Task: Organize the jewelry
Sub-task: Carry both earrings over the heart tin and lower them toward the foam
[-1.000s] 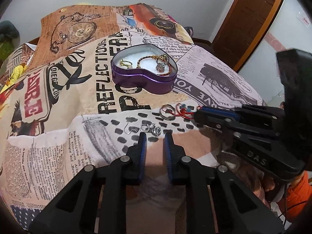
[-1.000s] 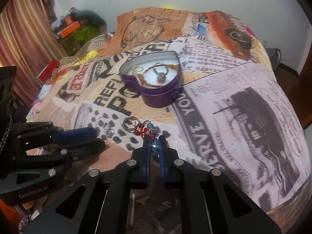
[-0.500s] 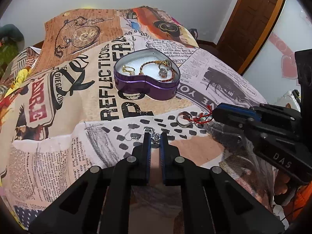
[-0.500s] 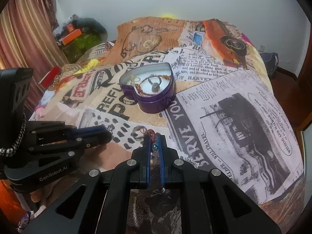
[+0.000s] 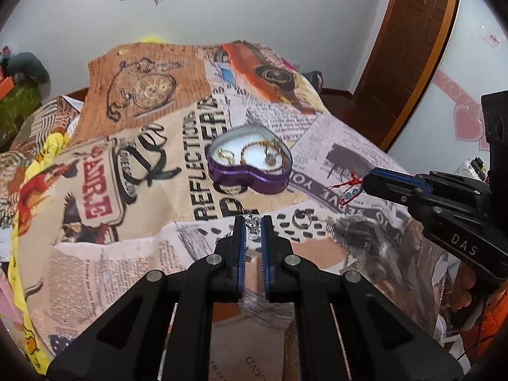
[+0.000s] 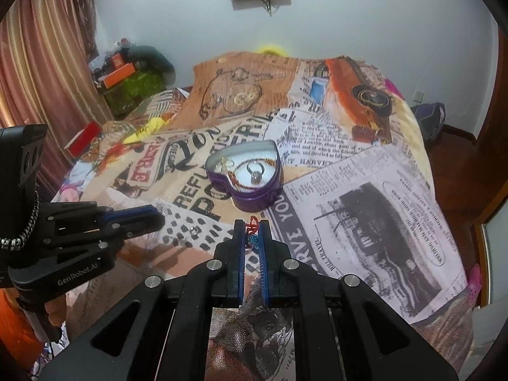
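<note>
**Both grippers lifted off the bed, each pinching a small piece of jewelry**

The left gripper (image 5: 253,222) is closed on a small silver charm piece (image 5: 253,226), which sits between the tips of its blue-padded fingers (image 5: 240,238) and hangs clear of the bedspread (image 5: 133,254). The piece is blurred, so whether it is an earring or a pendant cannot be told.

The right gripper (image 6: 251,227) is likewise clamped shut, holding a red cord bracelet (image 6: 251,223) with a blue bead; the red loop pokes out past the fingertips. In the left wrist view the same bracelet (image 5: 346,187) dangles from that gripper's tip (image 5: 366,182), above the bed near its right edge.

A purple heart-shaped tin (image 5: 249,166) stands open on the bed, roughly at the middle of the newspaper-print bedspread, further from the person than both grippers. Inside it lie a gold bracelet (image 5: 258,150), a ring (image 6: 255,171) with a stone, and small gold pieces (image 5: 226,155) at the left lobe.

A silver ring (image 5: 301,219) lies on the spotted patch of the bedspread, between the two grippers and nearer the bed's close edge than the tin. In the right wrist view a small shiny bit (image 6: 193,230) rests on the same spotted patch, just beside the left gripper's fingers.
</note>
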Demonstrator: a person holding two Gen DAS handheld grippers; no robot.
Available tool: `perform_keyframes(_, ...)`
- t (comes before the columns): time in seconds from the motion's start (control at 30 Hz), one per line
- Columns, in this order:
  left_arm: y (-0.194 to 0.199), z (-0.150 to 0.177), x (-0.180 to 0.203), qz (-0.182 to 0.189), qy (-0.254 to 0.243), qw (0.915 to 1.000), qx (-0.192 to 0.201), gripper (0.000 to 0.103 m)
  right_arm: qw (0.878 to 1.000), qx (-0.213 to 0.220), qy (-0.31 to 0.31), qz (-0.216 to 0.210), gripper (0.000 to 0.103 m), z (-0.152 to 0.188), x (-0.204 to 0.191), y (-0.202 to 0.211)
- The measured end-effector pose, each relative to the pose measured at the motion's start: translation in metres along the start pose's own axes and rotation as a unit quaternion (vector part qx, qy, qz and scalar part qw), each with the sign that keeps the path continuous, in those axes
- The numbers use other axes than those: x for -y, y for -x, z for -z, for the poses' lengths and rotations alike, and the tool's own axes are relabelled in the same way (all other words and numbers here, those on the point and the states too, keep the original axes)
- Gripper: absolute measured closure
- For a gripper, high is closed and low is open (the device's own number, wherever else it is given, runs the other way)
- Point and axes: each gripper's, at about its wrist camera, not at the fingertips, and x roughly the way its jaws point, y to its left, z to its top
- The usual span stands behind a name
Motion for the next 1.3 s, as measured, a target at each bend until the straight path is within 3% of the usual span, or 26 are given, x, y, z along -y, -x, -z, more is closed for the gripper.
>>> perform_keyframes(0.37,0.025,-0.027,-0.004,-0.008,-0.009,0.9988,0.048,0.096,0.999,0.037,0.002,0.011,0.096,-0.022,-0.004,0.018)
perform_keyframes(0.63,0.023,-0.045,-0.012,-0.010,-0.008,0.9978,0.066,0.096,0.998,0.056,0.002,0.010,0.096,-0.038,-0.005,0.017)
perform_keyframes(1.3,-0.048,-0.075,-0.020,0.003,-0.018,0.9992,0.037,0.096,0.999,0.051,-0.005,0.000,0.096,-0.073,0.005,-0.027)
